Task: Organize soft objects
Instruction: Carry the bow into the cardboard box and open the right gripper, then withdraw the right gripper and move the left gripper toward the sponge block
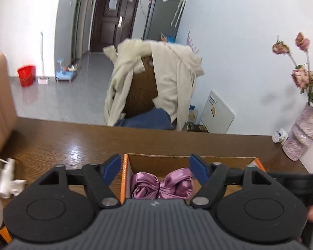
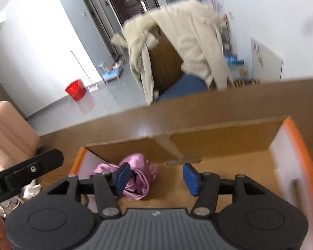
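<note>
Inside, an orange-edged cardboard box (image 2: pixel 290 145) is seen to hold a bundled purple satin cloth (image 1: pixel 162 185), lying on the box floor toward its left end. The left tongs (image 1: pixel 155 165) are spread apart above the cloth, clamping nothing. The right tongs (image 2: pixel 155 179) are likewise apart, with the cloth beside the left pad. The box rests on a brown wooden desk (image 1: pixel 73 139). Lettering on the box edge is noted but cannot be read.
</note>
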`<state>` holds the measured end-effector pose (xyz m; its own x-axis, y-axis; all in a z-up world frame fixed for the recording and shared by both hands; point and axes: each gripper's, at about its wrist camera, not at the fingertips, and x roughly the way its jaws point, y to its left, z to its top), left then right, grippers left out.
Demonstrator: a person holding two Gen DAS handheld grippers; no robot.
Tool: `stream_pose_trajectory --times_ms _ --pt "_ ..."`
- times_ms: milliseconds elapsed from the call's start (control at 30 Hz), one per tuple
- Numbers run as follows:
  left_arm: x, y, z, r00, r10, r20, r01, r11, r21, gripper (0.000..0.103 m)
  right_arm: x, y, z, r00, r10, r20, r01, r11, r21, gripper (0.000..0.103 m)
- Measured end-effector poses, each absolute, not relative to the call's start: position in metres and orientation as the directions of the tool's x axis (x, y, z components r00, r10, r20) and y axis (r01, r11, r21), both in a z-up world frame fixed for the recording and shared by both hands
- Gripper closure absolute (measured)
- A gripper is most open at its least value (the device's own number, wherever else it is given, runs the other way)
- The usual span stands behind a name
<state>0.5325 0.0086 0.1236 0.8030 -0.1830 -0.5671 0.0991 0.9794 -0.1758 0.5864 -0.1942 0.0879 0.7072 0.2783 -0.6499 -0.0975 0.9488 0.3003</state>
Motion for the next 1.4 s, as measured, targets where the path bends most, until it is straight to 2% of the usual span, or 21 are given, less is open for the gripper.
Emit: stream_pose_trajectory --times_ms 67,233,367,467,533,867,967,1133,1233,1300,1400 --pt "0.504 0.007 0.142 0.820 -0.166 -0.548 0.101 0.984 -0.147 0.021 0.559 -0.208 0.115 0.736 0.285 -0.615 -0.118 0.948 0.297 0.042" --pt "0.426 0.000 0.179 0.874 -0.131 -0.468 0.115 0.991 -0.062 0.014 0.478 -0.243 0.173 0.817 0.280 -0.504 -0.192 0.956 0.221 0.025" --pt "0.366 -0.007 0.192 0.909 -0.102 -0.403 0.103 0.994 -0.019 0.010 0.412 -0.264 0.200 0.864 0.239 -0.443 -0.206 0.971 0.123 0.022" --pt "0.315 -0.012 0.191 0.947 -0.069 -0.312 0.073 0.997 -0.001 0.005 0.362 -0.280 0.209 0.893 0.228 -0.387 -0.203 0.974 0.106 0.018" --pt "0.280 -0.014 0.182 0.968 -0.041 -0.249 0.048 0.999 0.022 0.005 0.328 -0.289 0.208 0.912 0.216 -0.347 -0.196 0.976 0.092 0.017" --pt "0.122 -0.011 0.120 0.994 0.012 -0.106 -0.012 1.000 0.001 0.002 0.160 -0.298 0.151 0.973 0.170 -0.157 -0.184 0.980 -0.079 0.009" --pt "0.081 -0.011 0.092 0.995 0.015 -0.101 -0.014 1.000 0.009 0.000 0.111 -0.294 0.126 0.979 0.176 -0.100 -0.186 0.977 -0.100 0.000" --pt "0.026 -0.012 0.053 0.997 0.021 -0.077 -0.020 1.000 0.007 0.000 0.055 -0.270 0.073 0.975 0.182 -0.127 -0.198 0.971 -0.135 0.000" --pt "0.017 -0.018 0.040 0.995 -0.037 -0.097 0.038 0.999 0.018 0.000 0.031 -0.254 0.044 0.973 0.165 -0.159 -0.183 0.977 -0.105 0.000" --pt "0.019 -0.023 0.039 0.993 -0.051 -0.105 0.055 0.998 0.033 0.000 0.023 -0.248 0.030 0.957 0.215 -0.195 -0.232 0.970 -0.067 0.000" --pt "0.018 -0.022 0.040 0.993 -0.065 -0.096 0.067 0.997 0.022 0.000 0.020 -0.240 0.021 0.951 0.220 -0.218 -0.250 0.960 -0.123 0.000"
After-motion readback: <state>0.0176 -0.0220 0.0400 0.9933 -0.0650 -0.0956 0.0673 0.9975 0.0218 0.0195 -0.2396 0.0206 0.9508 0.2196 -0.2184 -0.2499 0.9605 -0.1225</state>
